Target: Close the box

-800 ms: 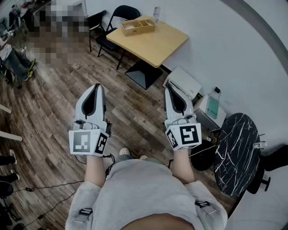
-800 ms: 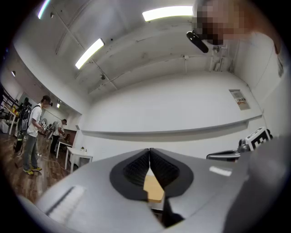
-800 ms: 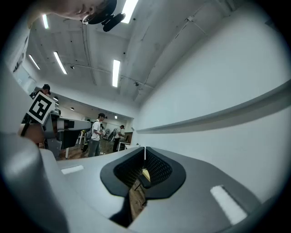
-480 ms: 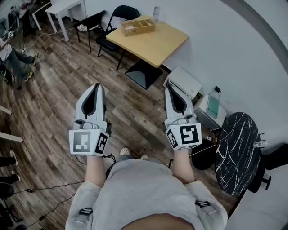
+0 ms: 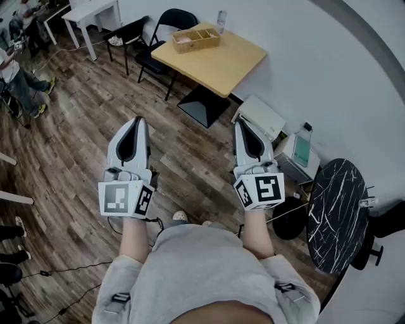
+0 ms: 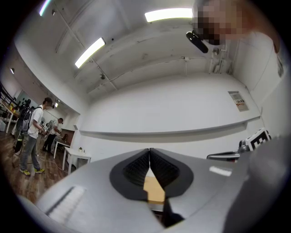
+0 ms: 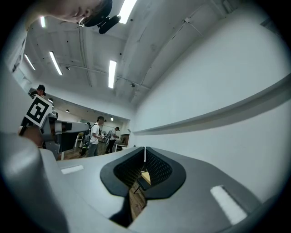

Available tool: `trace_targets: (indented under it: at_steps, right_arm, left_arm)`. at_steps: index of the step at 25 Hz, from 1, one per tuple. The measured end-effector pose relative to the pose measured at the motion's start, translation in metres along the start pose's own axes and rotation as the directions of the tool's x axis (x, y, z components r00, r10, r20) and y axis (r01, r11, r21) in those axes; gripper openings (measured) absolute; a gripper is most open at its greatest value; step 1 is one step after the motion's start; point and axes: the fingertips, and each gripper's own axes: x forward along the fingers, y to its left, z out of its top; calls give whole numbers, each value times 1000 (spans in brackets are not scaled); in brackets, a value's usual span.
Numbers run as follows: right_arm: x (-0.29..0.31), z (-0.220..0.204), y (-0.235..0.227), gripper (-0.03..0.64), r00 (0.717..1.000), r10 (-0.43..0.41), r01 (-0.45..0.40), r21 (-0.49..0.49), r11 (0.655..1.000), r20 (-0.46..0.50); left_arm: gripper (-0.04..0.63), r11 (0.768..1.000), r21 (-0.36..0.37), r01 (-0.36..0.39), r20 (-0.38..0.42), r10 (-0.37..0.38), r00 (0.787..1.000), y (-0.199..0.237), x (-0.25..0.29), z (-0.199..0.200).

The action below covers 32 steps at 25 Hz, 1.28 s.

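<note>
Closing is not yet begun — the left gripper [image 5: 135, 121] and right gripper [image 5: 241, 124] are held pressed together, empty, well apart from the wooden box [image 5: 196, 38], which must first be reached.

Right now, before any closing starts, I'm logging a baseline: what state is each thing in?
left gripper: shut, empty, held in the air.
right gripper: shut, empty, held in the air.
box: open on top, on the table, untouched.
bottle: upright, near the box.
</note>
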Motion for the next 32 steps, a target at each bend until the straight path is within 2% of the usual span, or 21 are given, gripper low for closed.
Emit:
trace_targets:
  at_steps: [8, 15, 22, 32]
  right_arm:
    - [17, -3, 15, 12, 1000, -25, 25, -6, 1000, 1]
    - [31, -12, 5, 11, 999, -41, 41, 4, 999, -7]
    - [80, -23, -21, 12, 1000, -23, 23, 18, 1000, 12]
    - [170, -27, -69, 11, 999, 16, -17, 16, 1000, 41]
  left_arm:
    - [60, 999, 14, 34, -28, -33, 999, 23, 10, -8]
    - [60, 999, 8, 47, -29, -47, 998, 27, 27, -15]
    - [60, 999, 30, 23, -23, -22, 999, 42, 71, -25]
    - [60, 999, 43, -12, 7, 12, 1000, 63, 163, -33]
